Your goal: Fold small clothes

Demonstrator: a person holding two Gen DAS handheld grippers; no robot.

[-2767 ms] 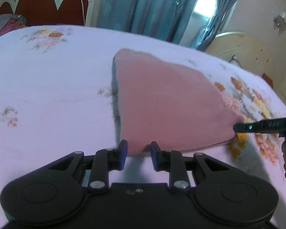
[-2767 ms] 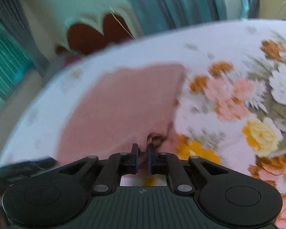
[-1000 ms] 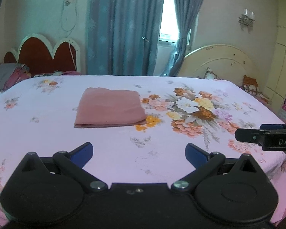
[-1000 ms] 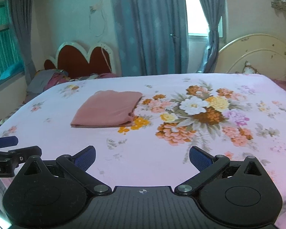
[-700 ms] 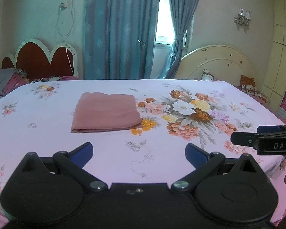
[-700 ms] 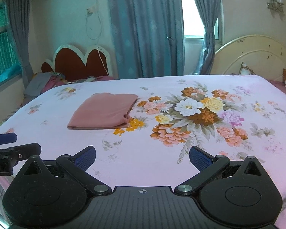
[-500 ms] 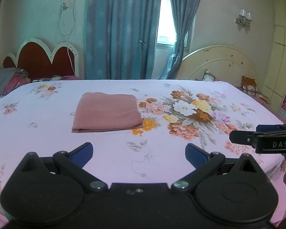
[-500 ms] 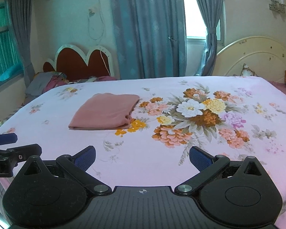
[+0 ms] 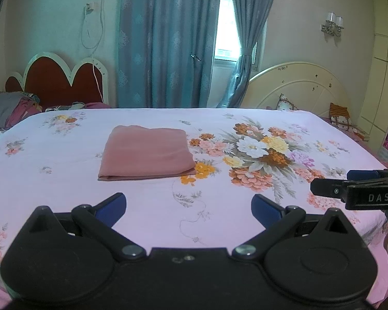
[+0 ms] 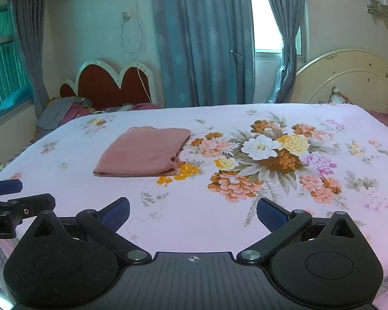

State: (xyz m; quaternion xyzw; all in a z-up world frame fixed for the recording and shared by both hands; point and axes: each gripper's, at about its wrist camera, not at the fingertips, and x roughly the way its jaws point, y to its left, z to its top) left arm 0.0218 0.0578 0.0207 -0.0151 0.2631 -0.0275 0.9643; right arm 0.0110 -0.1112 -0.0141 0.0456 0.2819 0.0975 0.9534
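Now my left gripper [image 9: 188, 206] and right gripper [image 10: 192, 213] gape wide and empty at frame bottom; the folded cloth [image 9: 146, 152] lies centre-left on the bed [image 9: 51, 155], apparently flat.

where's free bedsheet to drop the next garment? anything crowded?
Free: the wide strip of sheet between the folded pink cloth and both open grippers, left gripper and right gripper; also the flower print right of the cloth. Crowded: only the clothes pile by the red headboard.
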